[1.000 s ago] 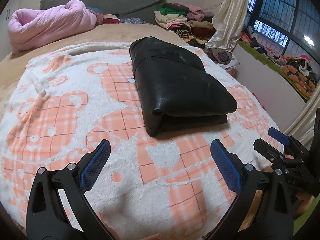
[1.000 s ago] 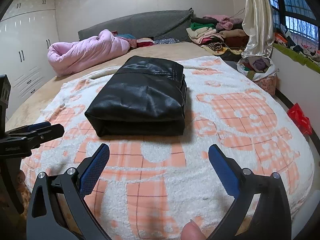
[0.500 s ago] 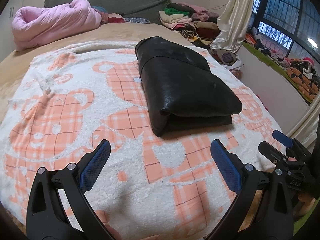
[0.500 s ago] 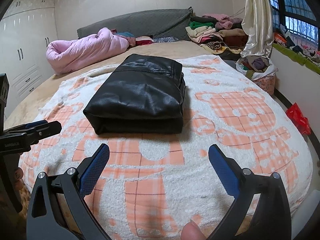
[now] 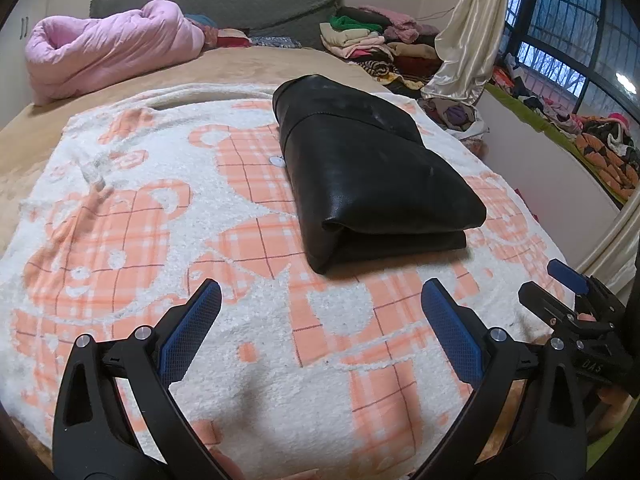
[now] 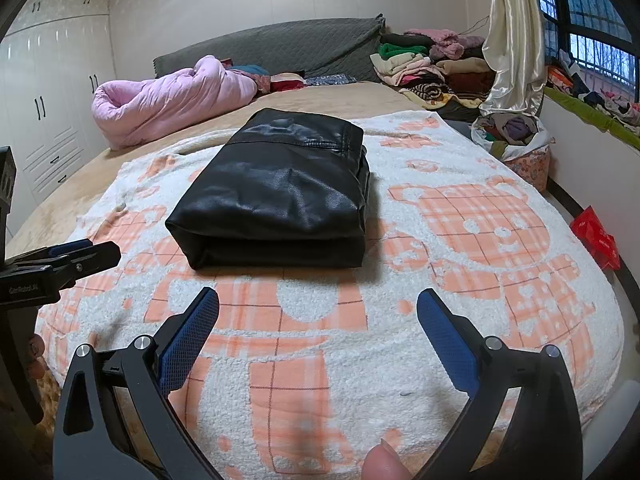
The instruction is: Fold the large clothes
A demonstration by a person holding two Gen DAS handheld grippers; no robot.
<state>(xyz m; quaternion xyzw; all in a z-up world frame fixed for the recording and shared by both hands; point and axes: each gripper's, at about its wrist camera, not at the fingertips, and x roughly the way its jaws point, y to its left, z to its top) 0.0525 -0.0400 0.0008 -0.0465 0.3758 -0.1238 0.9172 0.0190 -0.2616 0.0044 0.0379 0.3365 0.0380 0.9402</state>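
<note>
A black leather garment (image 5: 372, 176) (image 6: 280, 192) lies folded into a thick rectangle on the white and orange bear-print blanket (image 5: 140, 220) (image 6: 460, 280). My left gripper (image 5: 320, 308) hovers open over the blanket, short of the garment's near edge, holding nothing. My right gripper (image 6: 318, 312) is open too, empty, just in front of the fold. In the left wrist view the right gripper (image 5: 568, 292) shows at the right edge. In the right wrist view the left gripper (image 6: 76, 256) shows at the left edge.
A pink quilt (image 5: 108, 48) (image 6: 168, 100) is bundled at the far left of the bed by the grey headboard (image 6: 280, 48). Piles of clothes (image 6: 432, 64) sit at the far right, near a curtain (image 6: 512, 40). A bag of clothes (image 6: 516, 144) and a red item (image 6: 596, 236) lie beside the bed.
Both grippers have drifted slightly, so the folded garment sits a little differently in each view. Both stay open and empty; the garment has not moved.
</note>
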